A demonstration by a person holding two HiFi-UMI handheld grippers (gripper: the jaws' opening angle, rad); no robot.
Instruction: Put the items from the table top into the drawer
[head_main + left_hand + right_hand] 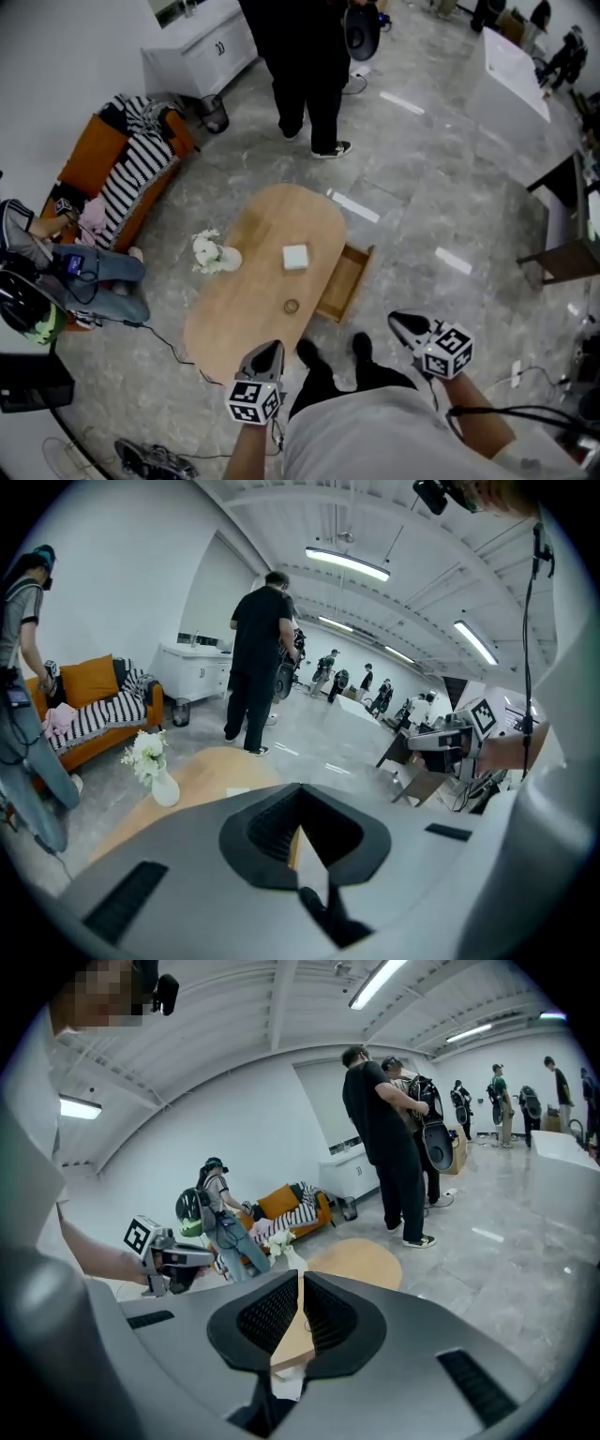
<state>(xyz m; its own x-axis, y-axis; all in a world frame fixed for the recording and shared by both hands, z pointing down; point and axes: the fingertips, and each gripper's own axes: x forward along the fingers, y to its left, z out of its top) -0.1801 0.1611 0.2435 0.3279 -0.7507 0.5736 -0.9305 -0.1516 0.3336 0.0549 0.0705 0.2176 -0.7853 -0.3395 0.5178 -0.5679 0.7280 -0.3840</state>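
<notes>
Wooden drawer juts rightward from table; left tool, right tool pressed together.

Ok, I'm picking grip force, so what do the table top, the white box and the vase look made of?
Table top: light wood or wood-look laminate, matte; even tan surface. White box: matte white faces, card or plastic, too small to tell. Vase: smooth white body, probably ceramic, possibly plastic.
</notes>
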